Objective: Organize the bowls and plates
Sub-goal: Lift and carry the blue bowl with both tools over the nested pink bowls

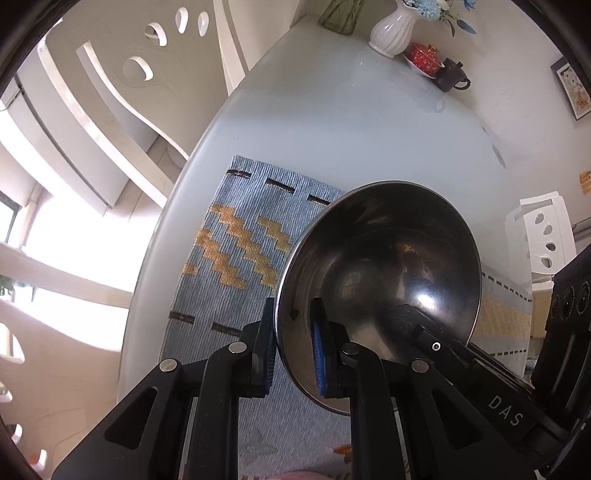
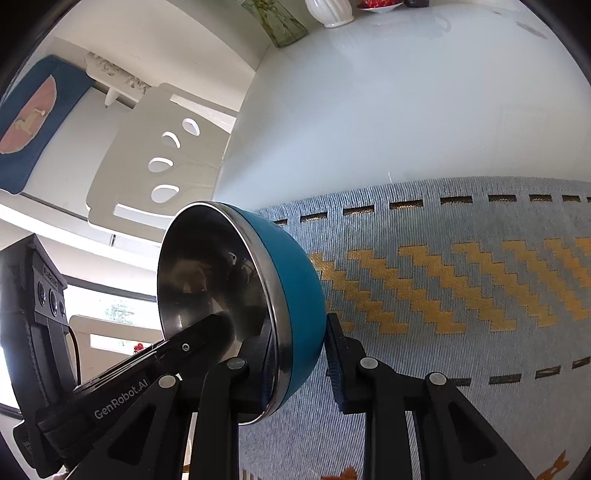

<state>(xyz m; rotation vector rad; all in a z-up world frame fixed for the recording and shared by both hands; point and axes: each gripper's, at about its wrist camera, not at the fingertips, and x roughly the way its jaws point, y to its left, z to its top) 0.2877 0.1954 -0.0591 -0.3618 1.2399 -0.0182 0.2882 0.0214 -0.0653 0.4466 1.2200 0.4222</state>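
Grip first: your left hand-held gripper (image 1: 293, 347) is clamped on the rim of the steel bowl (image 1: 384, 273), one pad outside the wall and the blue pad inside. Your right hand-held gripper (image 2: 301, 363) pinches the opposite side of the same bowl (image 2: 218, 291), one finger inside against the steel, the other against the teal outer wall. So you hold one bowl between both tools, each biting the rim.

The bowl is tipped up on edge. In the right wrist view its open mouth faces left toward your other tool, and its teal base points right, over the placemat (image 2: 461, 288). In the left wrist view the mouth faces that camera.

Relative to the placemat, which is blue-grey with gold zigzags, the bowl hangs above its near part, apparently clear of the cloth. Beyond the placemat the pale tabletop (image 1: 351, 122) runs to the wall, where a white vase (image 1: 393, 31), a red dish (image 1: 423, 59) and a dark teapot (image 1: 451, 75) stand well apart from it.
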